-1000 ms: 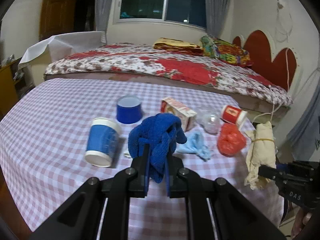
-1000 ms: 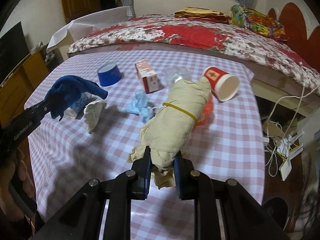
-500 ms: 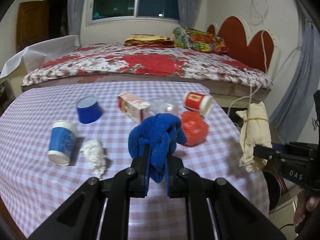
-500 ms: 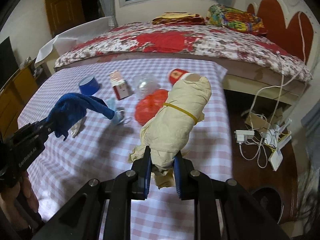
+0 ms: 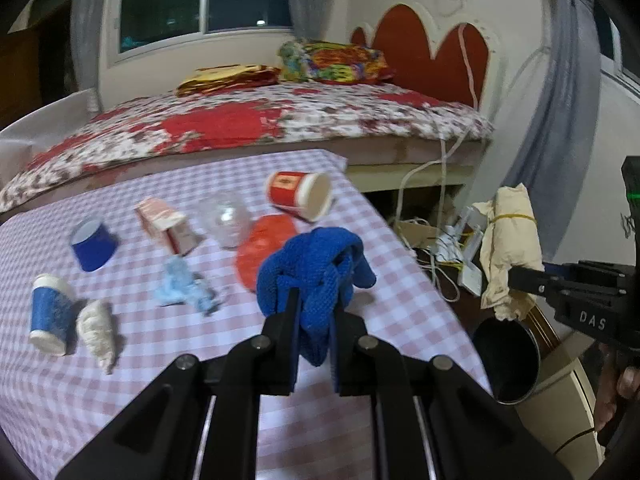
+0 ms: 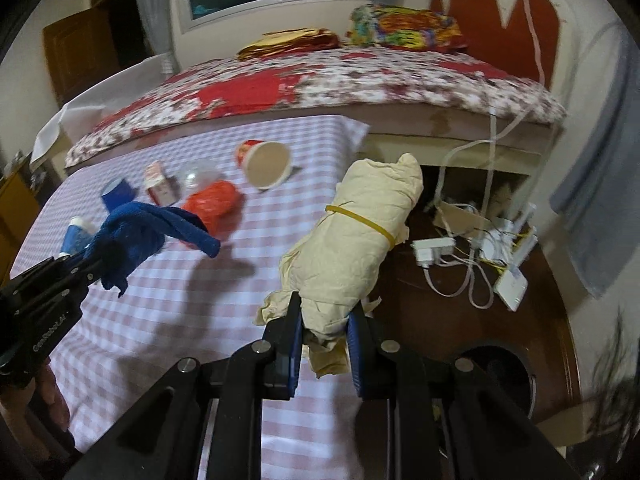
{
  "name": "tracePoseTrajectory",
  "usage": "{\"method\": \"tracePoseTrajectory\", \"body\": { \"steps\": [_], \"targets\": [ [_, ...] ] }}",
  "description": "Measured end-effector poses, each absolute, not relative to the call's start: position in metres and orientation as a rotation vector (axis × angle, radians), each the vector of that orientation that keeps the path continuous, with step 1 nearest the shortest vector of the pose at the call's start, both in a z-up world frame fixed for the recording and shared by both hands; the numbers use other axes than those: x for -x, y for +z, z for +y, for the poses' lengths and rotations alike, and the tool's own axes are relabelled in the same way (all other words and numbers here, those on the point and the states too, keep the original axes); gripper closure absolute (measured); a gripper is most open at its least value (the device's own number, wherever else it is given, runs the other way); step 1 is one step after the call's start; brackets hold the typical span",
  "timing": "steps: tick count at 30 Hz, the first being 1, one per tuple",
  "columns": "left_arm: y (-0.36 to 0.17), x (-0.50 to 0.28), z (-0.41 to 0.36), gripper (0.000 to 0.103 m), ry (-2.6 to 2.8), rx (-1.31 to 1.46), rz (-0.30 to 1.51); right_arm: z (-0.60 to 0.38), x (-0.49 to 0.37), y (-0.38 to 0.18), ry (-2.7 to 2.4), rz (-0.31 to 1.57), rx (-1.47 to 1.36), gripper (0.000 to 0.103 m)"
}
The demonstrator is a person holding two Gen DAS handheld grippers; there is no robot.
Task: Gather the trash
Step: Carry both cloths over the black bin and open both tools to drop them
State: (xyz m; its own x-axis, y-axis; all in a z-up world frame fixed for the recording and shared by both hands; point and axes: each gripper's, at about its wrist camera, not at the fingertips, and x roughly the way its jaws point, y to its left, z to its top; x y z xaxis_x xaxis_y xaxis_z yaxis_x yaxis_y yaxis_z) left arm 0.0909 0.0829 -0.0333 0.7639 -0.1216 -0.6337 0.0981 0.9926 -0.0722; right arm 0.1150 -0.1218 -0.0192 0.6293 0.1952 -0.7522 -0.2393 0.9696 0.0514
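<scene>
Left gripper (image 5: pixel 314 312) jaws clamped on blue cloth (image 5: pixel 316 268); right gripper (image 6: pixel 324 320) jaws clamped on banded paper bundle (image 6: pixel 356 232). Both carried sideways off the desk (image 5: pixel 168 364) within the last second, bundle now above dark bin (image 5: pixel 506 360). Release judged next; cups and wrappers remain on desk.

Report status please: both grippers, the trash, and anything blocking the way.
Left gripper shut on blue cloth. Right gripper shut on beige bundle, above bin. Nothing blocking.
</scene>
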Motion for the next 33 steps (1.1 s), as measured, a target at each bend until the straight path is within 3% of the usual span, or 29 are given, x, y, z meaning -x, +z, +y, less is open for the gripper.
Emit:
{"method": "tracePoseTrajectory", "body": {
  "steps": [19, 33],
  "targets": [
    [-0.035, -0.103, -0.011, 0.090, -0.307, -0.025, 0.718, -0.240, -0.092, -0.036, 0.031, 0.886, 0.009, 0.082],
    [-0.073, -0.094, -0.115, 0.090, -0.509, -0.096, 0.820, -0.314, -0.070, -0.094, -0.056, 0.999, -0.026, 0.082]
  ]
}}
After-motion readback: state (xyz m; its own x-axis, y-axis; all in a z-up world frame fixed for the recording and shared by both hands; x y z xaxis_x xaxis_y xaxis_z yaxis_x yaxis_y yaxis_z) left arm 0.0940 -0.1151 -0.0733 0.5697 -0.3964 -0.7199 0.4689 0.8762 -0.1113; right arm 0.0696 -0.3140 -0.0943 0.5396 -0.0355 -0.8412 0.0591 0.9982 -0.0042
